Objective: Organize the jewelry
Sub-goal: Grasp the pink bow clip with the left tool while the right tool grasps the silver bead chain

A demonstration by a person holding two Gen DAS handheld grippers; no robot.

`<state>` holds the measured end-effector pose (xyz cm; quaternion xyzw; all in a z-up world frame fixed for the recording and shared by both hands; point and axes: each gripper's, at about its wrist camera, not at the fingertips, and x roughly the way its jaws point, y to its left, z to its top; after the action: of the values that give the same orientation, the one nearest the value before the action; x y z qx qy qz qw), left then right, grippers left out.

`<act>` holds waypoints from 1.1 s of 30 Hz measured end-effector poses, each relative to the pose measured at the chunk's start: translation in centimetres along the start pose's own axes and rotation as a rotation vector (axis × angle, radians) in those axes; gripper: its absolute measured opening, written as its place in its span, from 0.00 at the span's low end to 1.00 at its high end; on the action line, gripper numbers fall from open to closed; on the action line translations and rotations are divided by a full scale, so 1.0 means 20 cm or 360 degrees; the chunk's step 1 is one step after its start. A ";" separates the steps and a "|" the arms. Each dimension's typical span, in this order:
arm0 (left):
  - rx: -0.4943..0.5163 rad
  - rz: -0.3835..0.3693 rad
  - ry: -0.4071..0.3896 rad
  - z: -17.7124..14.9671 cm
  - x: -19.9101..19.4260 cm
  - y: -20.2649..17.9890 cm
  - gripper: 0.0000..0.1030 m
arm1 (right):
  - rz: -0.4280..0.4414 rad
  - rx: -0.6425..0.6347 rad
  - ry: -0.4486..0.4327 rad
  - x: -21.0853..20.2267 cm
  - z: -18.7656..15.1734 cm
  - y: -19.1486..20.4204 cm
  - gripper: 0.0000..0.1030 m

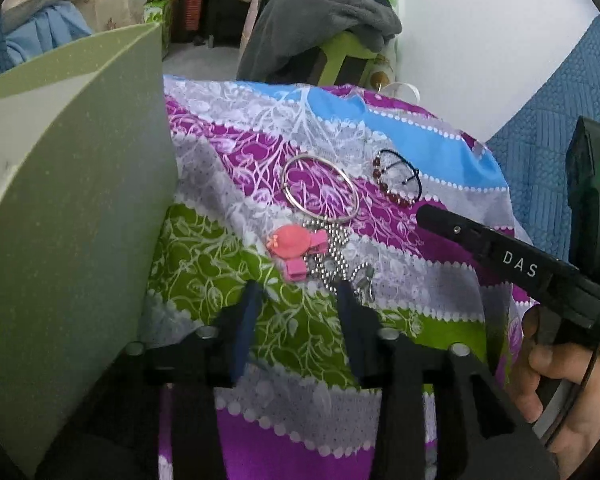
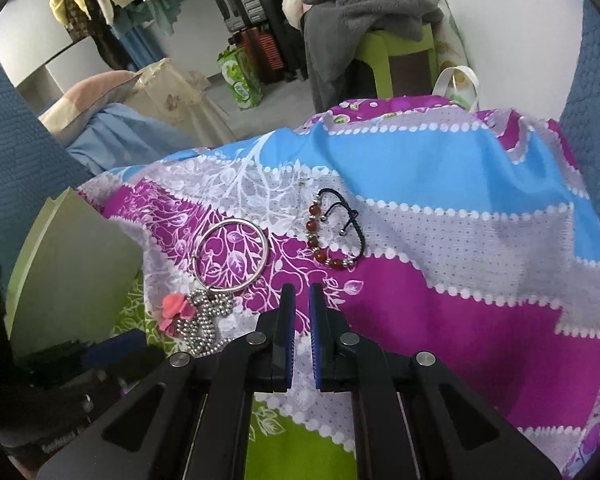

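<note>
Jewelry on the patterned cloth (image 2: 440, 300)
Our left gripper (image 1: 296, 292) gapes wide before the chain (image 1: 332, 256); our right gripper (image 2: 301, 300), nearly closed, grips nothing.

**Four pieces of jewelry, one box, two grippers**

On the patterned cloth (image 2: 440, 312) I count four items: one silver bangle (image 2: 231, 255), one red-bead bracelet (image 2: 332, 236) on a dark cord, one pink hair clip (image 1: 294, 246), and one silver ball chain (image 1: 332, 254) lying in a heap. One green box (image 1: 72, 208) stands at the left. Two grippers are in sight, the left gripper (image 1: 296, 292) and the right gripper (image 2: 302, 300).
</note>
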<state>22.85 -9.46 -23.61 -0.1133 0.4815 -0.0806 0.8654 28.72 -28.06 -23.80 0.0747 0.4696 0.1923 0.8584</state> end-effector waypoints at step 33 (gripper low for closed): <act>0.0169 -0.0044 -0.0082 0.07 0.00 -0.05 0.09 | 0.0154 -0.0158 0.0101 0.00 -0.07 0.16 0.10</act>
<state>23.91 -10.35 -22.59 -0.0759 0.4524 -0.1150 0.8811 26.79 -25.28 -23.50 0.0485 0.4822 0.2591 0.8354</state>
